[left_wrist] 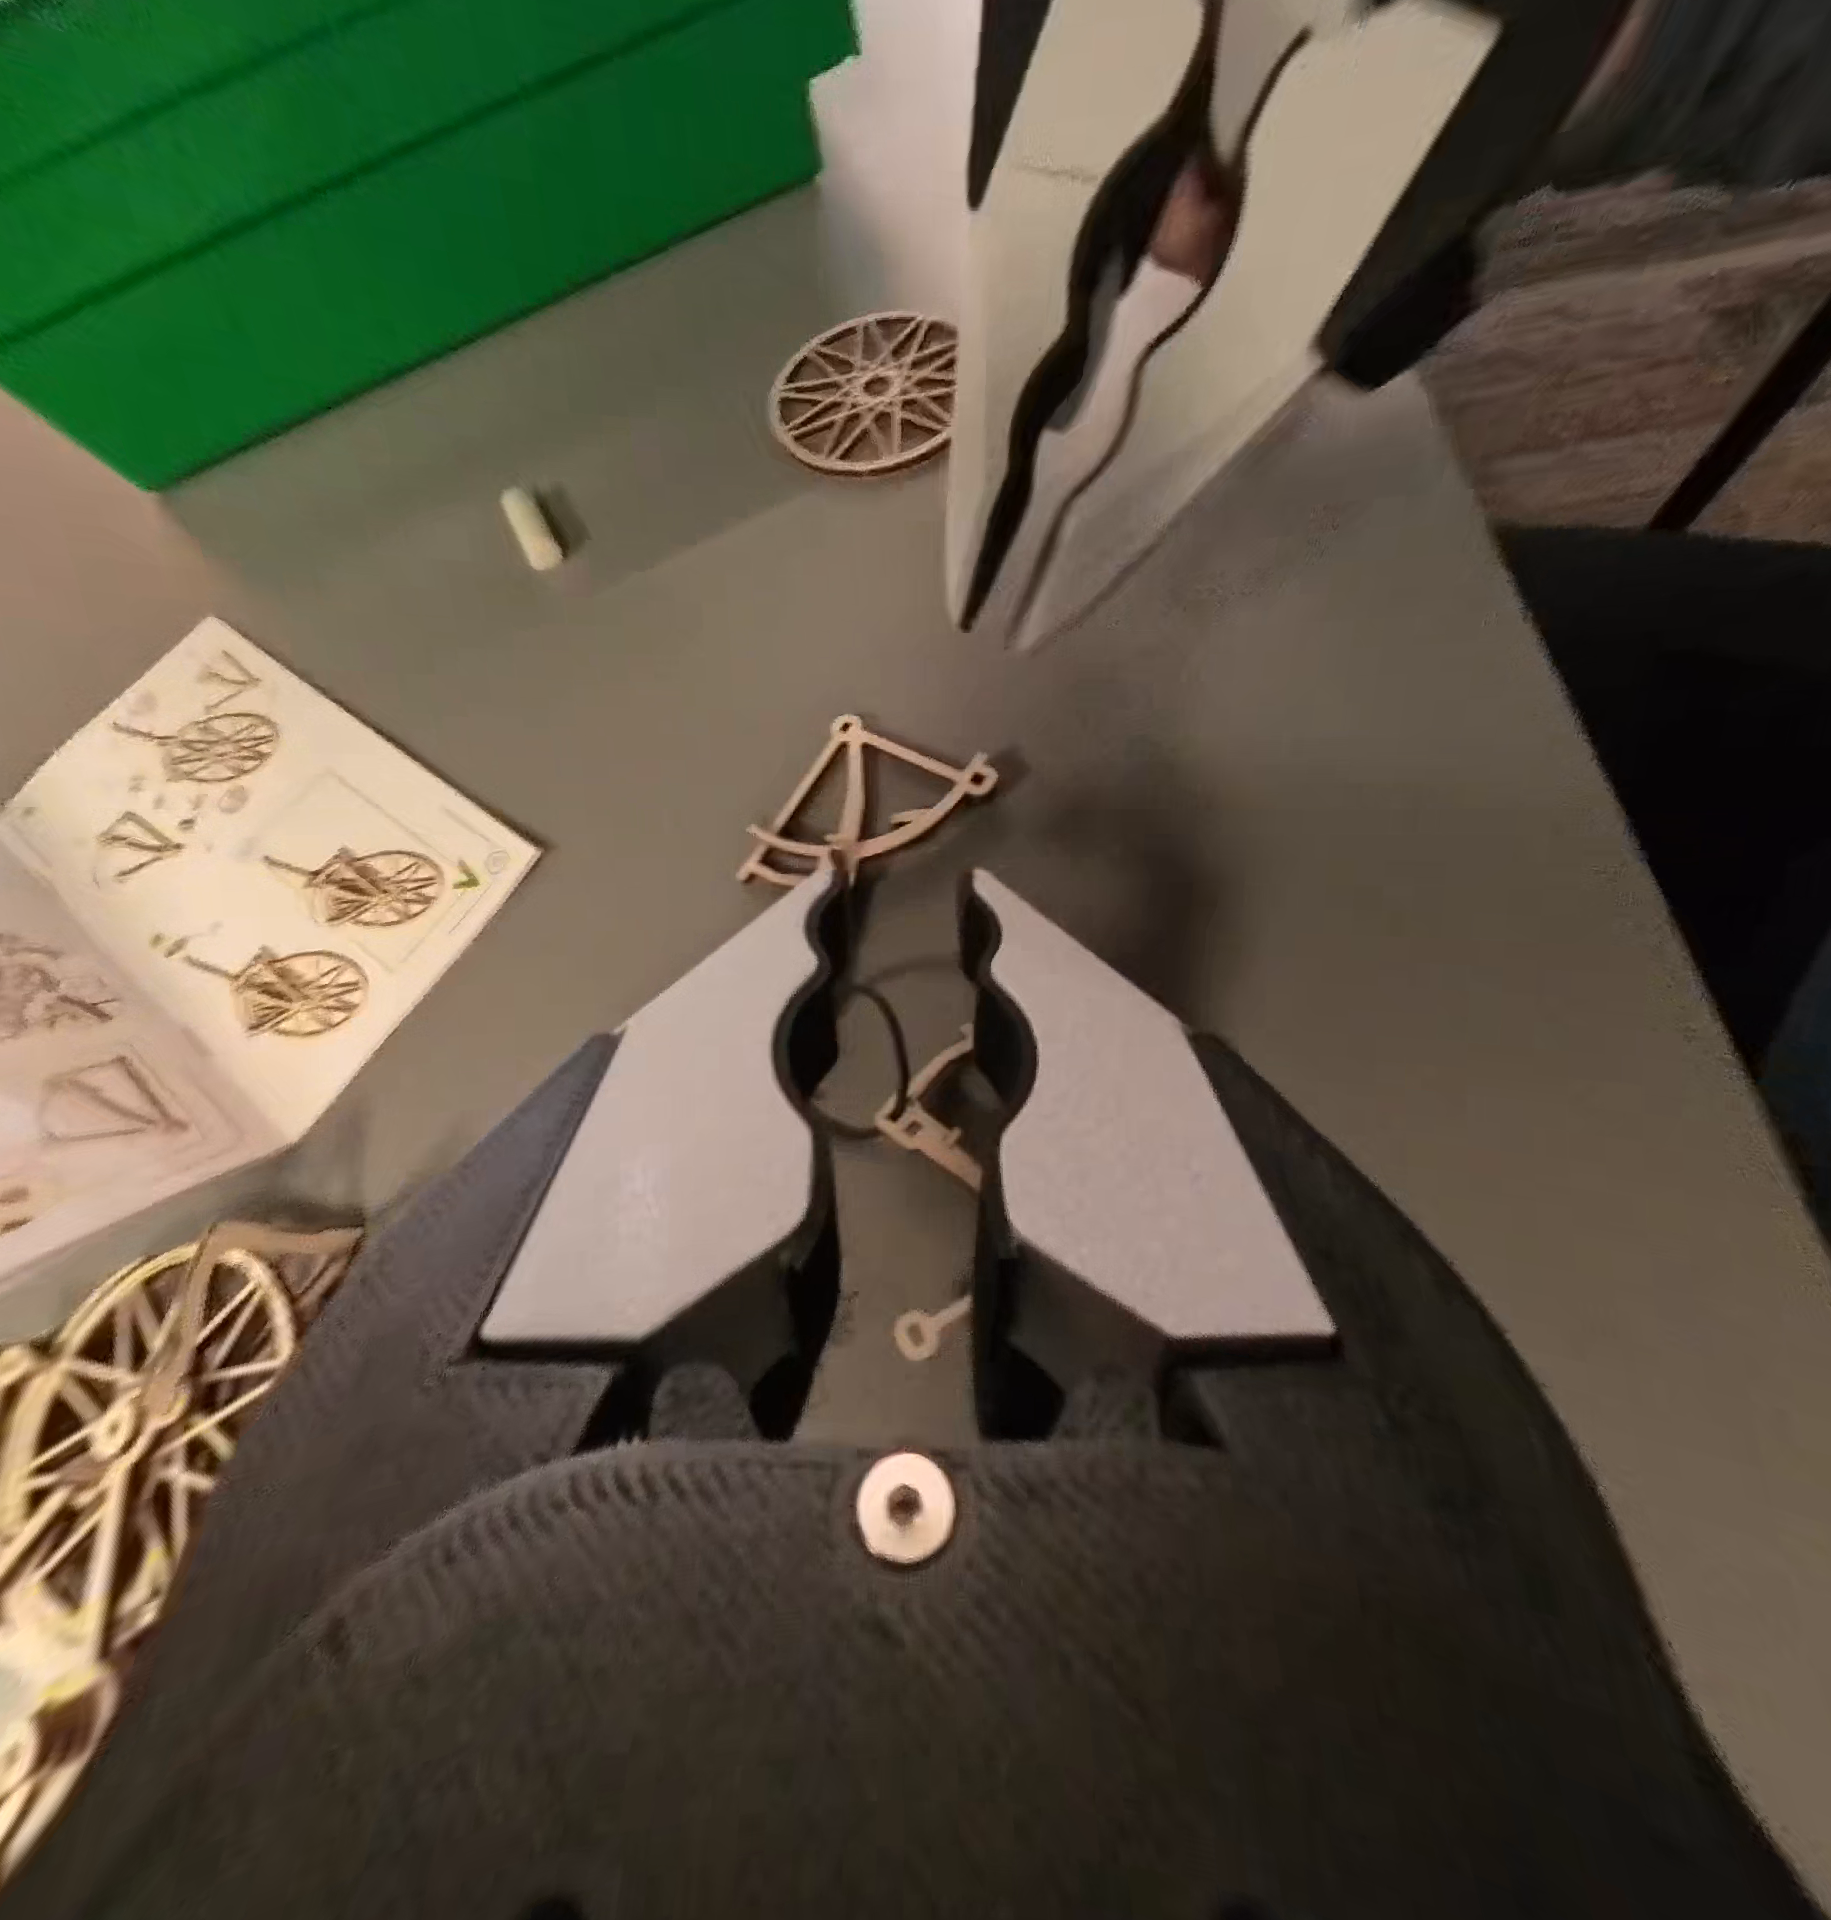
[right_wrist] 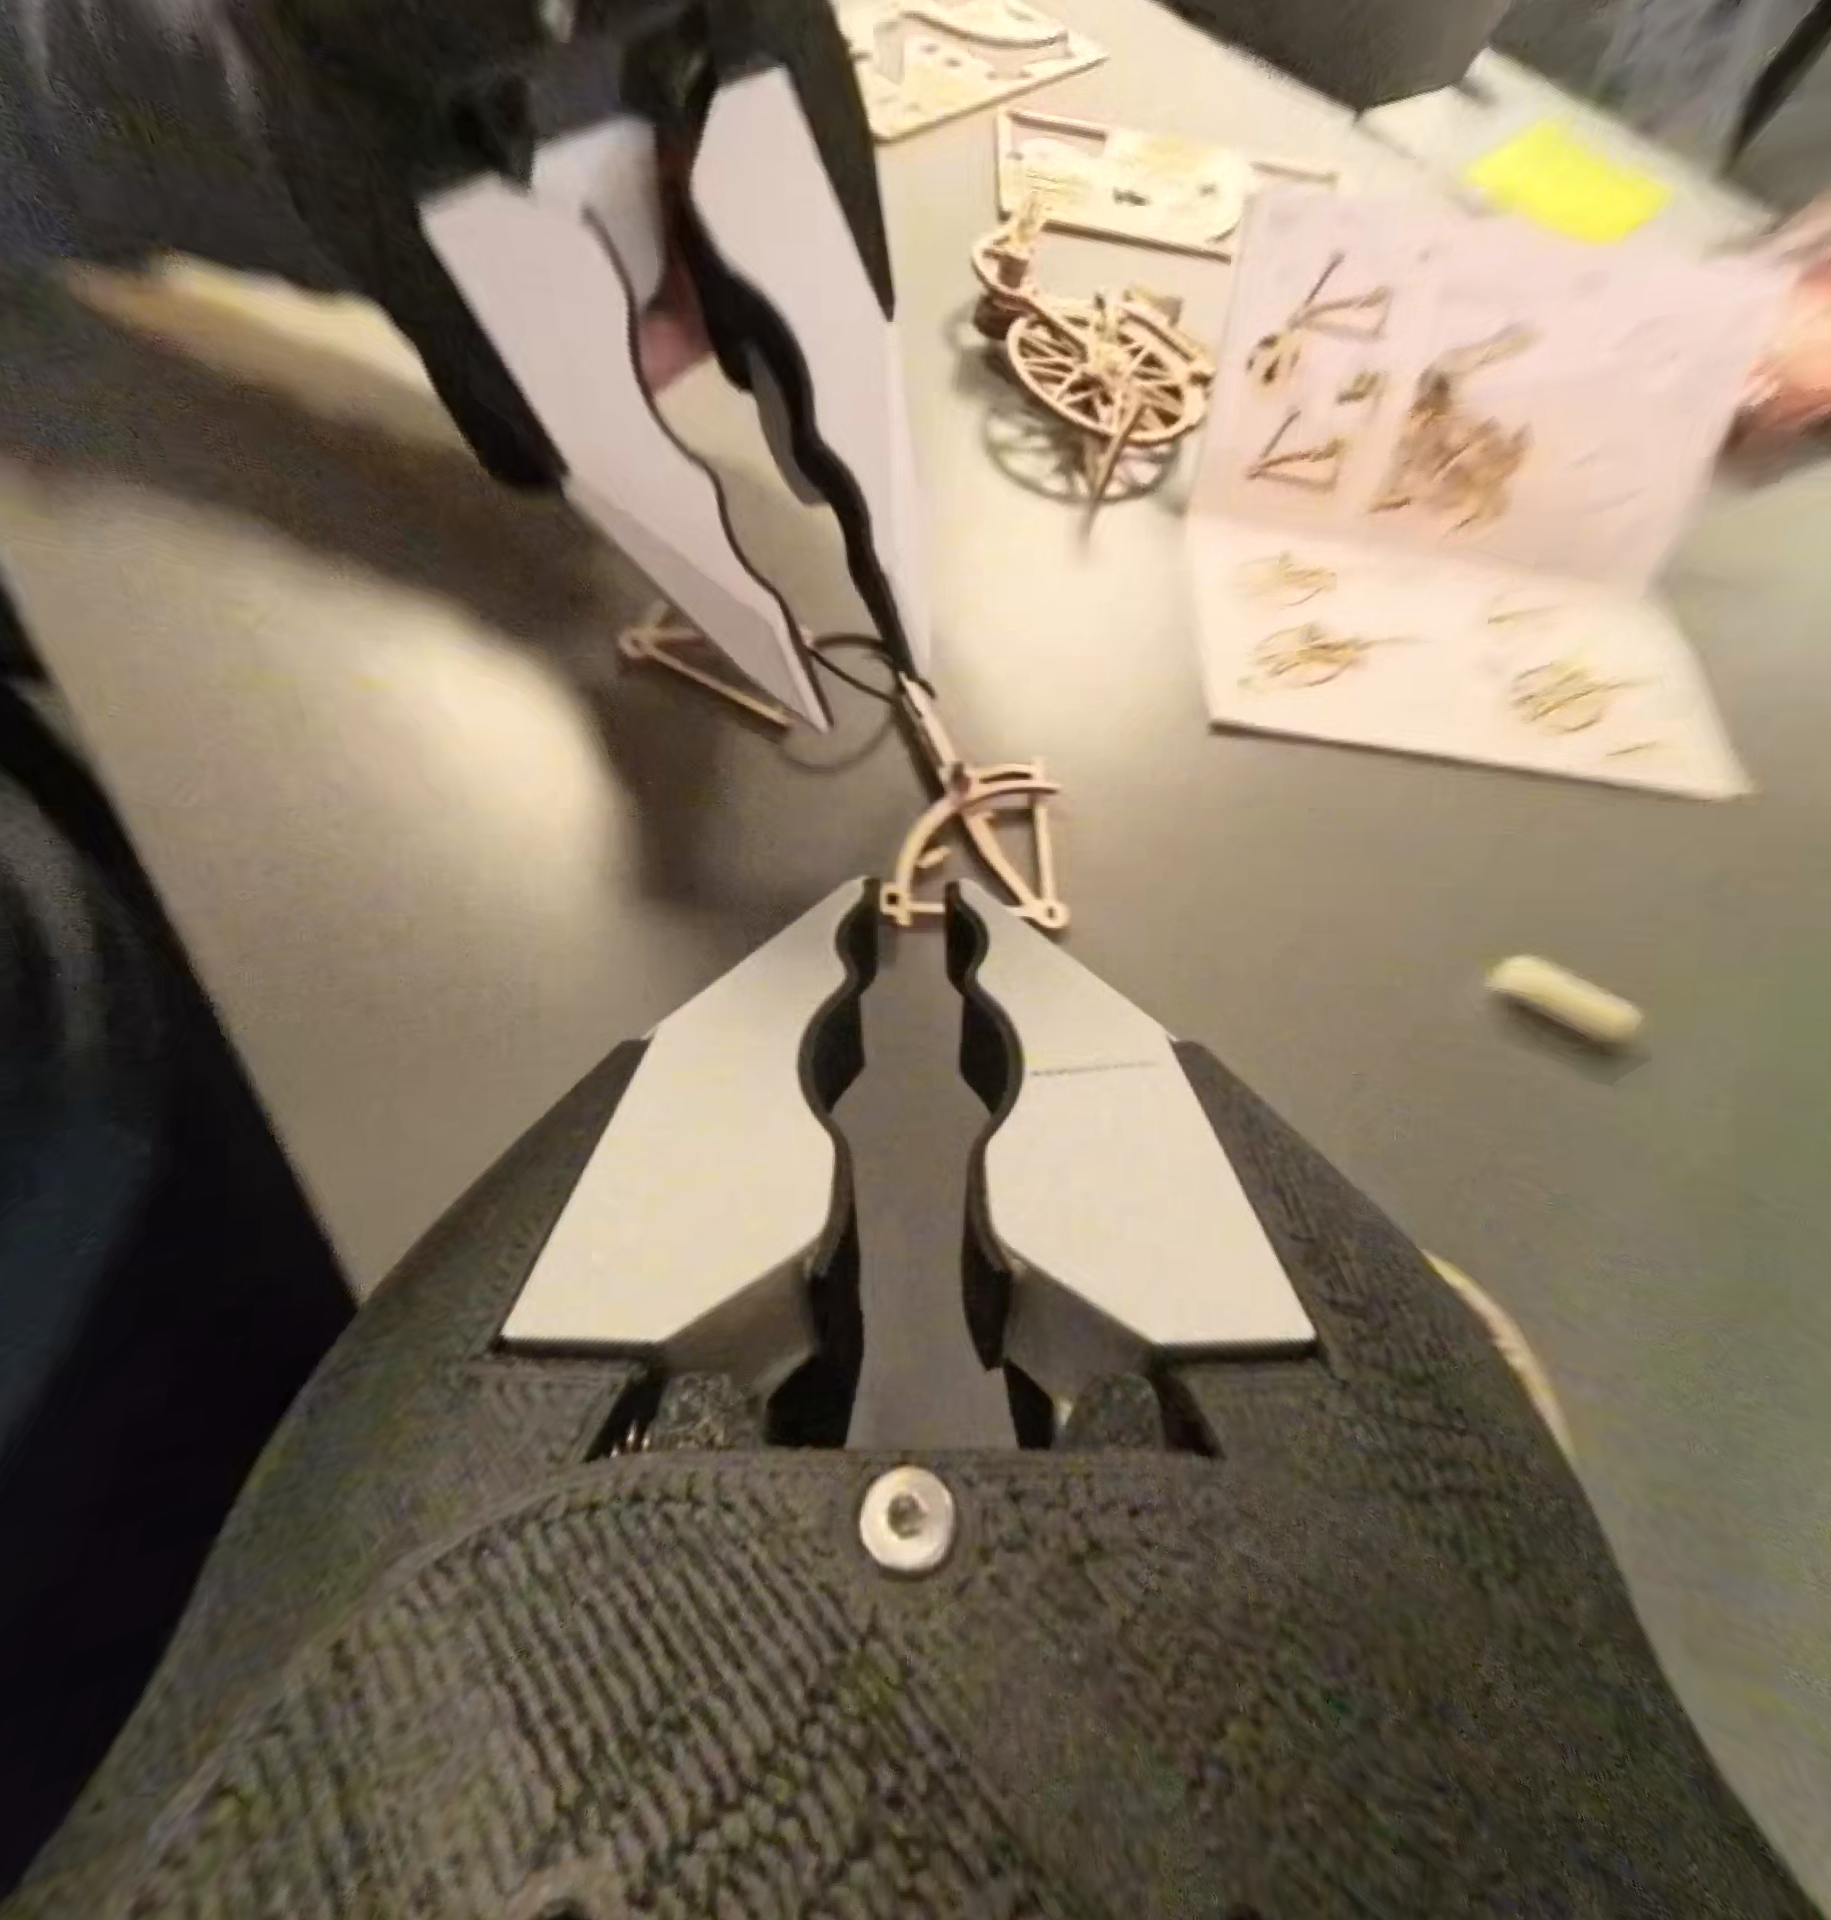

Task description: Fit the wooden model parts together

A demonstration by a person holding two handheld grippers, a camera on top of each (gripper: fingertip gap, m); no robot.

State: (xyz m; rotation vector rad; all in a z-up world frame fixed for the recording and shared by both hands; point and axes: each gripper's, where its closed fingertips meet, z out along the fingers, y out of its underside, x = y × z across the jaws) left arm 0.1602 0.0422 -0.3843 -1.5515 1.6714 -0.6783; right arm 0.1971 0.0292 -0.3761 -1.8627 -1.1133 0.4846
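A flat wooden frame part with an arc and a triangle (left_wrist: 869, 810) lies on the grey table (left_wrist: 1306, 935). My left gripper (left_wrist: 906, 888) is open and empty, its tips just short of the frame. Below its fingers lie a small wooden piece on a black loop (left_wrist: 921, 1112) and a key-shaped piece (left_wrist: 932, 1330). My right gripper (right_wrist: 911, 899) is narrowly open. The frame (right_wrist: 994, 831) has its near corner at the right tips in the right wrist view. The left wrist view shows the right gripper (left_wrist: 989, 623) above the frame and apart from it. Both views are blurred.
A green box (left_wrist: 371, 208), a spoked wheel (left_wrist: 864, 395) and a cream peg (left_wrist: 532, 525) lie farther back. An open instruction booklet (right_wrist: 1462, 520), the part-built model (right_wrist: 1087, 384), part sheets (right_wrist: 1119, 177) and a blurred hand (right_wrist: 1825, 332) are nearby. The table edge (left_wrist: 1617, 831) is to the right. The grippers' ends are close to 5 centimeters from one another. About 8 centimeters separates my left fingertips from the key-shaped piece (left_wrist: 932, 1330).
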